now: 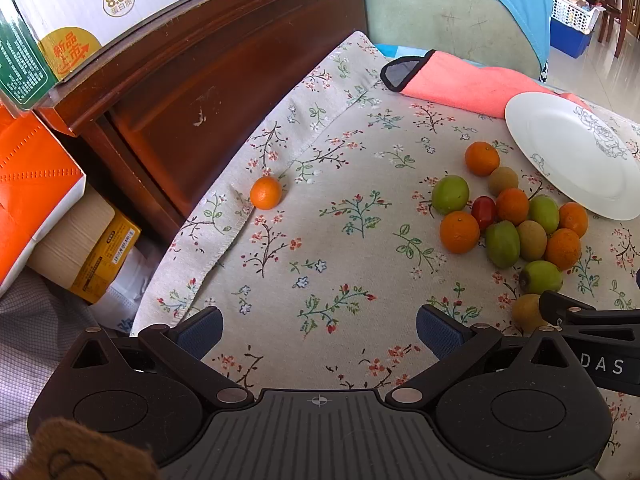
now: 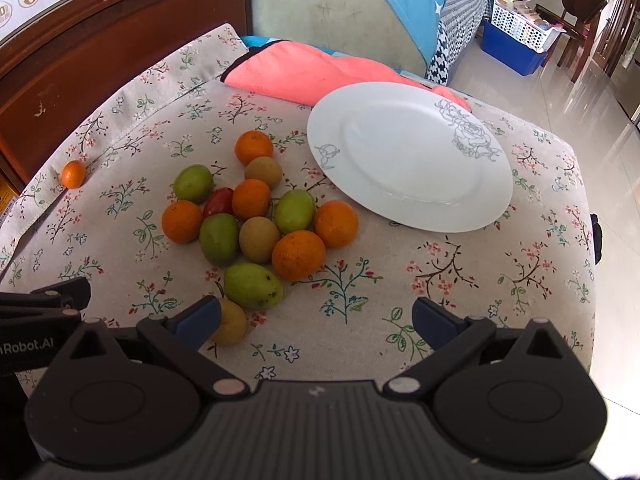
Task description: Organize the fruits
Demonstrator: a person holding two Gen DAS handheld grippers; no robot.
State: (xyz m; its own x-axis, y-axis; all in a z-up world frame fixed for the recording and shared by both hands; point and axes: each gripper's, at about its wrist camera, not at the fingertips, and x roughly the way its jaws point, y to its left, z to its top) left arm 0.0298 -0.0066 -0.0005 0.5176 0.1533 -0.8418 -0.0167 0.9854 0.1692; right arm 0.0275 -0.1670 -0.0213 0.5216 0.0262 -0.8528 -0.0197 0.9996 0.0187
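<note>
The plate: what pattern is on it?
White plate with a grey line-drawn rose near its rim and a smaller flower opposite; clearest in the right wrist view.

Tablecloth (image 2: 360,280) showing beige with floral sprigs — plate (image 2: 400,200) showing white with grey rose outline. Fruits (image 2: 256,216) showing orange, green, brown, one red — towel (image 2: 304,76) showing coral.

Both wrist cameras look forward and down over their own fingers onto the flowered counter (image 1: 320,240) from close above. The left view faces the bare cloth, fruit pile (image 1: 516,220) at two o'clock; the right view holds the same pile (image 2: 260,220) at eleven o'clock, white plate (image 2: 408,156) at one o'clock.
</note>
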